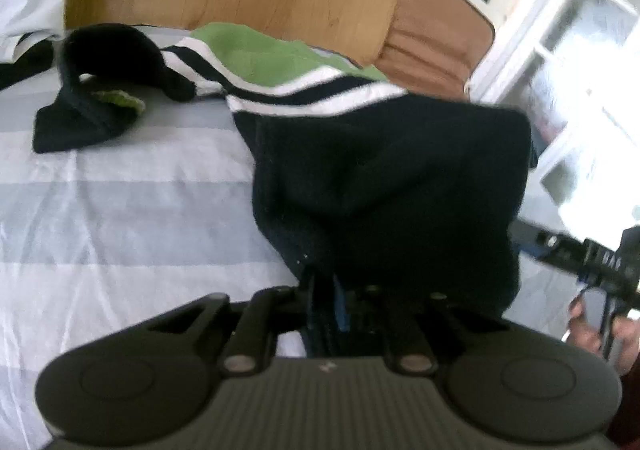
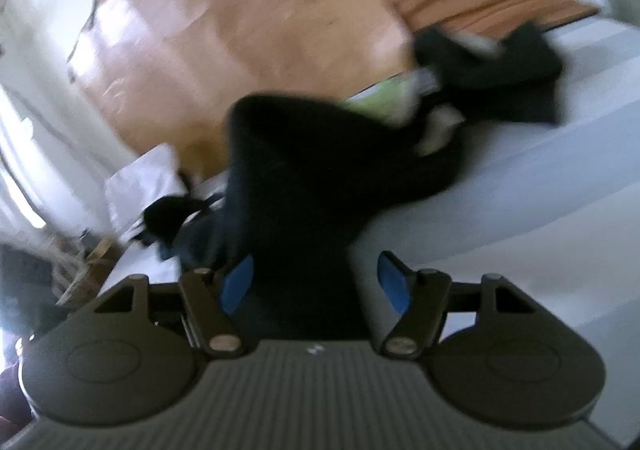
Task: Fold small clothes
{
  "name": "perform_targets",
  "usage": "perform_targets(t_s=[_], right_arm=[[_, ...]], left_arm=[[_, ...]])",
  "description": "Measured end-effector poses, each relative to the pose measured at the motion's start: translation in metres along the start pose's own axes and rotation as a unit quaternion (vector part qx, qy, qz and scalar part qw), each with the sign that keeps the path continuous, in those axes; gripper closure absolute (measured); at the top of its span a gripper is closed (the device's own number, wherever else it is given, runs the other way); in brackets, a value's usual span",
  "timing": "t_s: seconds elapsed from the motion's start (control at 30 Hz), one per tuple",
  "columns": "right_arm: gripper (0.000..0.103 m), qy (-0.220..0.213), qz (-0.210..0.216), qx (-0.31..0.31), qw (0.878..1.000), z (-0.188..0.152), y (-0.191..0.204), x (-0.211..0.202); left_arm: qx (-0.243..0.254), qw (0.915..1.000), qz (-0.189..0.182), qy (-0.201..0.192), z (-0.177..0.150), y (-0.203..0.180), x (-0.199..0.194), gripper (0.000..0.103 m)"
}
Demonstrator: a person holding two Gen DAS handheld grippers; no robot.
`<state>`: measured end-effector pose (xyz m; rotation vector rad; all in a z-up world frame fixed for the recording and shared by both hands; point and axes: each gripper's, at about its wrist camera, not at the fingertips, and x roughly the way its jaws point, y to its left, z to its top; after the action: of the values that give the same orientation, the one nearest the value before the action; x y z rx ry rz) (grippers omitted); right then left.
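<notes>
Striped bedsheet [image 1: 120, 210] bears 1 unfolded dark garment [image 1: 380, 178]; left gripper [image 1: 324, 302] clamps its hem, right gripper [image 2: 312, 282] gapes (folding barely begun).

A dark navy garment [image 1: 384, 178] with white stripes and a green panel lies crumpled on the bed, one edge lifted; its sleeve trails sideways.

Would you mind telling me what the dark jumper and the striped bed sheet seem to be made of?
The jumper looks like a soft knit, probably wool or cotton: matte navy with a faintly fuzzy surface, and white and green bands. The bed sheet looks like thin woven cotton or a blend: smooth, with fine creases and a slight sheen.
</notes>
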<state>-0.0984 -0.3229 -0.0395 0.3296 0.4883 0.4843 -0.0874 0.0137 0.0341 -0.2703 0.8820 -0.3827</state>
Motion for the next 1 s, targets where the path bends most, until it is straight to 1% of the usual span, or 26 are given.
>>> perform_targets(t_s=[0.03,0.07,0.1,0.13,0.17,0.2,0.27,0.33,0.4,0.43,0.47,0.53,0.6,0.63,0.67,0.7,0.73,0.77,0.8,0.83,0.87,0.9,0.93,1.0], right_arm=[[0.031,-0.003,0.011,-0.003,1.000,0.003,0.013,0.006],[0.031,-0.007,0.029,-0.008,1.000,0.005,0.017,0.006],[0.031,-0.010,0.053,-0.013,0.998,0.007,0.033,0.012],[0.031,-0.011,0.070,-0.017,0.997,0.008,0.048,0.017],[0.031,-0.008,0.087,-0.027,0.996,0.009,0.063,0.023],[0.031,-0.002,0.099,-0.045,0.994,0.010,0.079,0.031],[0.032,0.009,0.107,-0.076,0.991,0.006,0.093,0.038],[0.033,0.018,0.091,-0.089,0.992,0.001,0.092,0.042],[0.038,0.022,0.068,-0.070,0.995,0.000,0.078,0.040],[0.038,0.023,0.057,-0.057,0.996,0.002,0.070,0.036],[0.038,0.018,0.036,-0.042,0.998,0.003,0.061,0.032],[0.038,0.006,0.018,-0.029,0.999,0.005,0.049,0.022],[0.038,-0.006,-0.017,-0.034,0.999,0.007,0.042,0.021],[0.038,-0.010,-0.034,-0.035,0.999,0.004,0.046,0.023],[0.038,-0.008,-0.047,-0.037,0.998,0.006,0.043,0.028],[0.037,-0.003,-0.053,-0.037,0.998,0.006,0.041,0.036],[0.037,-0.008,-0.051,-0.046,0.998,0.006,0.043,0.044],[0.038,-0.010,-0.052,-0.055,0.997,0.002,0.041,0.041],[0.046,-0.011,-0.057,-0.073,0.996,0.001,0.045,0.051],[0.057,-0.010,-0.056,-0.085,0.995,-0.001,0.049,0.058],[0.081,-0.002,-0.045,-0.092,0.995,-0.002,0.048,0.063],[0.086,0.007,-0.031,-0.087,0.996,0.001,0.051,0.070],[0.087,0.004,-0.029,-0.084,0.996,0.004,0.054,0.068],[0.088,-0.013,-0.035,-0.101,0.994,0.012,0.061,0.050]], left_arm=[[-0.008,0.9998,0.004,-0.015,0.003,0.005,-0.008,0.096],[-0.018,0.9989,0.018,-0.039,0.008,0.012,-0.019,0.096],[-0.029,0.9968,0.032,-0.066,0.012,0.023,-0.033,0.096],[-0.047,0.9932,0.048,-0.096,0.017,0.034,-0.048,0.096],[-0.070,0.9890,0.058,-0.116,0.022,0.047,-0.062,0.096],[-0.096,0.9849,0.066,-0.129,0.025,0.061,-0.073,0.096],[-0.120,0.9795,0.090,-0.135,0.027,0.077,-0.082,0.096],[-0.129,0.9784,0.102,-0.125,0.025,0.086,-0.080,0.096],[-0.140,0.9789,0.100,-0.111,0.022,0.095,-0.072,0.096],[-0.145,0.9787,0.099,-0.106,0.023,0.097,-0.066,0.096],[-0.148,0.9788,0.097,-0.103,0.021,0.102,-0.063,0.096],[-0.155,0.9783,0.094,-0.100,0.020,0.106,-0.057,0.096],[-0.160,0.9781,0.091,-0.098,0.021,0.109,-0.054,0.096],[-0.160,0.9784,0.090,-0.096,0.020,0.111,-0.053,0.096],[-0.160,0.9786,0.088,-0.094,0.021,0.113,-0.052,0.096],[-0.158,0.9794,0.086,-0.093,0.021,0.117,-0.053,0.096],[-0.158,0.9794,0.085,-0.093,0.021,0.116,-0.053,0.096],[-0.158,0.9791,0.086,-0.095,0.019,0.114,-0.054,0.096],[-0.157,0.9793,0.086,-0.095,0.019,0.115,-0.055,0.096],[-0.156,0.9793,0.086,-0.096,0.019,0.113,-0.056,0.095],[-0.154,0.9798,0.085,-0.095,0.019,0.114,-0.057,0.095],[-0.152,0.9800,0.085,-0.095,0.019,0.112,-0.058,0.095],[-0.148,0.9809,0.083,-0.095,0.019,0.111,-0.060,0.096],[-0.133,0.9837,0.075,-0.094,0.018,0.108,-0.066,0.096]])
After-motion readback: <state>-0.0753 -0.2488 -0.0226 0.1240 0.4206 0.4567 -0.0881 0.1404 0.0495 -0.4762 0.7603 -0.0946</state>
